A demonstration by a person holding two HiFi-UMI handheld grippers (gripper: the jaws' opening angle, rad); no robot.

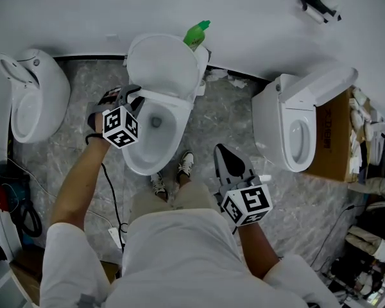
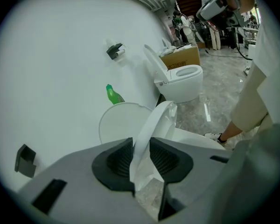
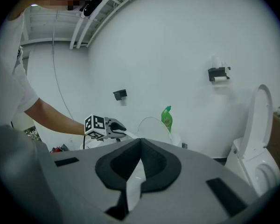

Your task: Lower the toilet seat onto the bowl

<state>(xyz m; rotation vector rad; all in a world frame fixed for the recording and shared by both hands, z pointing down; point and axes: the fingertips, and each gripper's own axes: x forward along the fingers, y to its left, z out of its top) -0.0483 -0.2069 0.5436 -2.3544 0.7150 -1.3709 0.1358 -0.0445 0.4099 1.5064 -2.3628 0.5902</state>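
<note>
— Two tools. Head view: left tool [image 1: 131, 96] beside the bowl [image 1: 136, 165].
— Left gripper view: clamped on the tilted toilet seat [image 2: 152, 125]; lower it slowly, I'd judge, no dropping. Right gripper view: right tool [image 3: 140, 143] pinched together, empty.

So: white short-sleeved tee [image 1: 179, 255], pale beige shorts [image 1: 173, 201], black-and-white sneakers [image 1: 186, 164]. The left gripper [image 1: 127, 94] and right gripper [image 1: 221, 151] are both grey plastic with black ribbed pads [image 2: 116, 160], and each has a white cube [image 1: 120, 127] with black square markers. A thin black cable [image 1: 109, 188] hangs off the left one.
</note>
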